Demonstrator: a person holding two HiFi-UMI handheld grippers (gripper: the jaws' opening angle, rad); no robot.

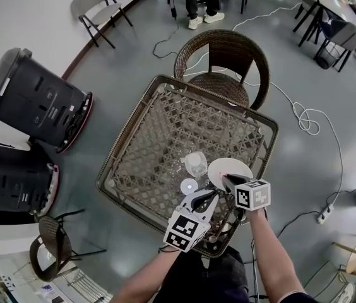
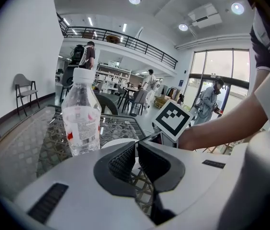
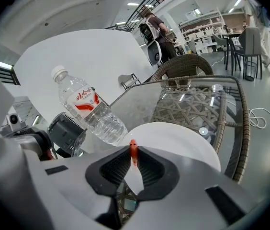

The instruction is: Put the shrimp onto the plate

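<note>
Two grippers sit close together over the near side of the table, as I read my feeds. My right gripper (image 3: pixel 133 158) has its jaws pinched on the small orange shrimp (image 3: pixel 133 151), which sticks up from the jaw tips. It shows against the near edge of the white plate (image 3: pixel 183 138); whether it touches the plate I cannot tell. My left gripper (image 2: pixel 136 146) has its jaws pressed together with nothing between them, just beside the right one. A clear water bottle (image 2: pixel 81 114) stands upright just beside the plate. Both rest on the glass-topped wicker table (image 1: pixel 159 131), with a wicker chair (image 1: pixel 225 55) at its far side.
</note>
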